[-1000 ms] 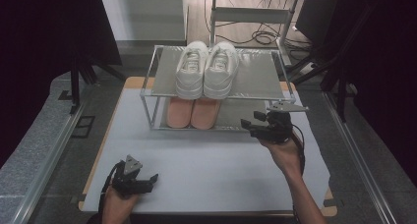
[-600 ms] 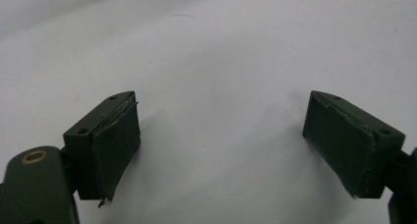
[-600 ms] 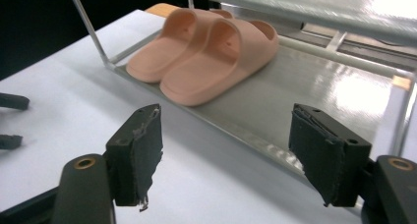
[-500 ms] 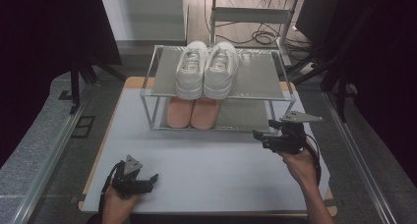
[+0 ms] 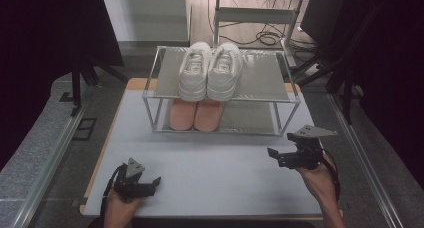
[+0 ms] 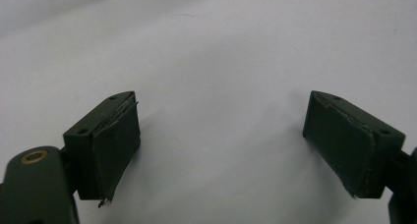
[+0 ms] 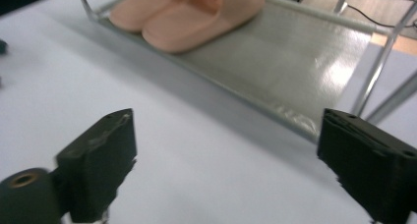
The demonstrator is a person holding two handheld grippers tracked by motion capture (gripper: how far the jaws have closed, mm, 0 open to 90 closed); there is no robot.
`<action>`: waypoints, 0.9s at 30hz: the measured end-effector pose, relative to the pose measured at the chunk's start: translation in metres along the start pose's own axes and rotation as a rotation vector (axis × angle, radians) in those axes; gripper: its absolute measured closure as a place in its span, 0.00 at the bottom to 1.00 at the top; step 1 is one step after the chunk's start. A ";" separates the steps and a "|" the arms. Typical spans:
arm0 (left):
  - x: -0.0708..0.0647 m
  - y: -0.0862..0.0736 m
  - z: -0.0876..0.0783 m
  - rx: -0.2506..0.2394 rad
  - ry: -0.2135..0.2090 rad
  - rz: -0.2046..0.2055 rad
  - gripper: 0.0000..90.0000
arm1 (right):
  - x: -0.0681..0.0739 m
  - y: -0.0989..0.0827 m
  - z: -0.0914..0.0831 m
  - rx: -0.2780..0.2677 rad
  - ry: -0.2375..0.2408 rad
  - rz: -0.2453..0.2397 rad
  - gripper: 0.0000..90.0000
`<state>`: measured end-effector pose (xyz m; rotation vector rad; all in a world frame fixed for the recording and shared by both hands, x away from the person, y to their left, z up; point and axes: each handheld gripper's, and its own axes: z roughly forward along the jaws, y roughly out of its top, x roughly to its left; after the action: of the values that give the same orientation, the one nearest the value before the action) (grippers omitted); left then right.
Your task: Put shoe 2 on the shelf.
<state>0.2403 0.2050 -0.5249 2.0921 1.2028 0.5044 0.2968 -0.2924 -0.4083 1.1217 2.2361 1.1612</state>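
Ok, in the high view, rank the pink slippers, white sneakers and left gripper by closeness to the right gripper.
1. Pink slippers, lower shelf, up-left of the right gripper.
2. White sneakers, top shelf, farther back.
3. Left gripper, table's near left edge.

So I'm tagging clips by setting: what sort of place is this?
Likely a lab or recording workspace, not a home: a white table under a fixed camera, a small metal shoe rack staged on it, loose cables on the floor behind, dark curtains at the sides.
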 end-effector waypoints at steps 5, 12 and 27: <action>0.000 0.000 0.000 0.004 0.000 0.005 0.16 | -0.003 -0.019 0.005 0.023 -0.037 -0.012 0.00; 0.000 0.000 0.000 0.004 0.002 0.006 0.16 | -0.004 -0.039 0.015 0.052 -0.033 -0.012 0.00; 0.000 0.000 0.000 0.003 0.002 0.006 0.16 | -0.001 -0.097 0.052 0.159 -0.048 -0.003 0.00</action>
<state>0.2400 0.2051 -0.5246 2.0991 1.1994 0.5082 0.2841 -0.3001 -0.5172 1.1930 2.3256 0.9582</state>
